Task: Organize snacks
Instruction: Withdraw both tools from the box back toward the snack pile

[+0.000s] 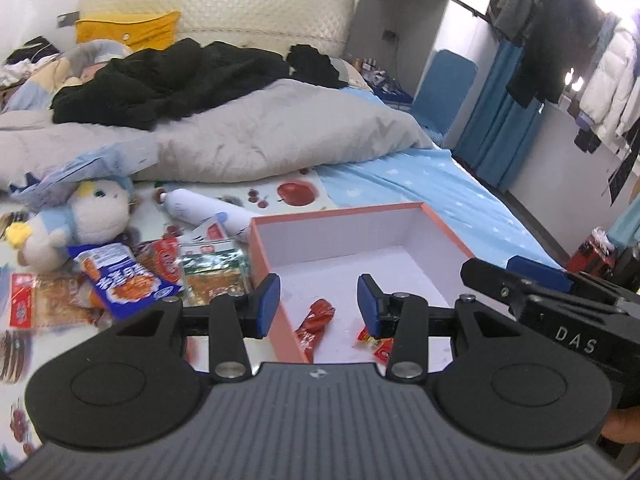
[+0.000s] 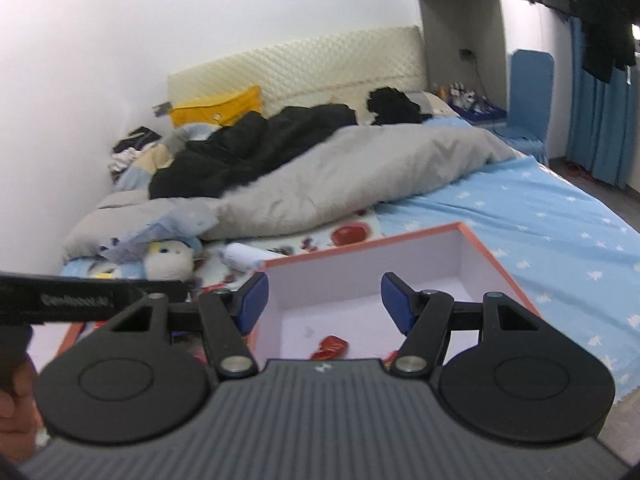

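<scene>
An orange-rimmed box point(image 1: 340, 213) with a white inside lies on the bed, and a red snack packet point(image 1: 316, 320) rests on its floor. A second red packet point(image 1: 382, 348) is partly hidden behind my finger linkage. My left gripper point(image 1: 319, 305) hovers above the box's near left wall, open, with nothing between its blue pads point(image 1: 267, 304). Loose snacks lie left of the box: a blue packet point(image 1: 120, 280), a green one point(image 1: 212, 272) and a red one point(image 1: 168, 260). My right gripper point(image 2: 324, 300) is open and empty over the box point(image 2: 400, 236), above the red packet point(image 2: 330, 347).
A plush toy point(image 1: 80, 220) and a white tube point(image 1: 208, 208) lie behind the snack pile on a fruit-print sheet. A grey duvet point(image 1: 260, 140) and black clothes point(image 1: 160, 80) cover the far bed. Blue starred sheet point(image 2: 560, 240) lies right of the box. Clothes hang at the far right.
</scene>
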`<state>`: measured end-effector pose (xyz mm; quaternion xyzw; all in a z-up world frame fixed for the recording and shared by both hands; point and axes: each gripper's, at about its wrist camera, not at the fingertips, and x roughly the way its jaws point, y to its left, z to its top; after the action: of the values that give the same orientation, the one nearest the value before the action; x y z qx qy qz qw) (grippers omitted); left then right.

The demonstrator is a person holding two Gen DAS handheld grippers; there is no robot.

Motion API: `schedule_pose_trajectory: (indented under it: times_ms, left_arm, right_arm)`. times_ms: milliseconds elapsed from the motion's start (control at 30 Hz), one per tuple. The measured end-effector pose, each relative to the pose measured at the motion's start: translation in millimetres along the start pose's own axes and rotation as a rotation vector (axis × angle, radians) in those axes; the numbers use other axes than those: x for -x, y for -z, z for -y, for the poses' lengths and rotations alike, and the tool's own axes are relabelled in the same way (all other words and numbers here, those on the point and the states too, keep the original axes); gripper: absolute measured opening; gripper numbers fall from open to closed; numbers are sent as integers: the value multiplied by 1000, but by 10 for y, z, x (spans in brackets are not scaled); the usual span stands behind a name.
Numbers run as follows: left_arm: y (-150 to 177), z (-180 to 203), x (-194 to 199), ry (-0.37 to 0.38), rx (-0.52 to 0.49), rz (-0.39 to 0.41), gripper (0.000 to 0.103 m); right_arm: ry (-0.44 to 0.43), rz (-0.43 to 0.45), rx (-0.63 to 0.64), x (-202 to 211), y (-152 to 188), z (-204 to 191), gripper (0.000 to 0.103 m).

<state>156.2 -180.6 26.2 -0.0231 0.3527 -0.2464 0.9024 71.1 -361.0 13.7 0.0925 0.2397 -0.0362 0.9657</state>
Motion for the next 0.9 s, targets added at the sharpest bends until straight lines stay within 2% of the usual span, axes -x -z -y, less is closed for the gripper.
schedule_pose_trajectory:
  times_ms: [367, 700, 900]
  left_arm:
    - [276, -484, 615, -62, 59, 66, 49]
    - [559, -762, 904, -132, 138, 104, 56]
    - [751, -875, 941, -142, 187, 83, 56]
  right_arm:
    - [-89, 23, 58, 153, 156, -500, 65]
    - [-155, -3, 78, 221, 347, -700, 65]
    - [-192, -31, 108, 226, 474, -843, 65]
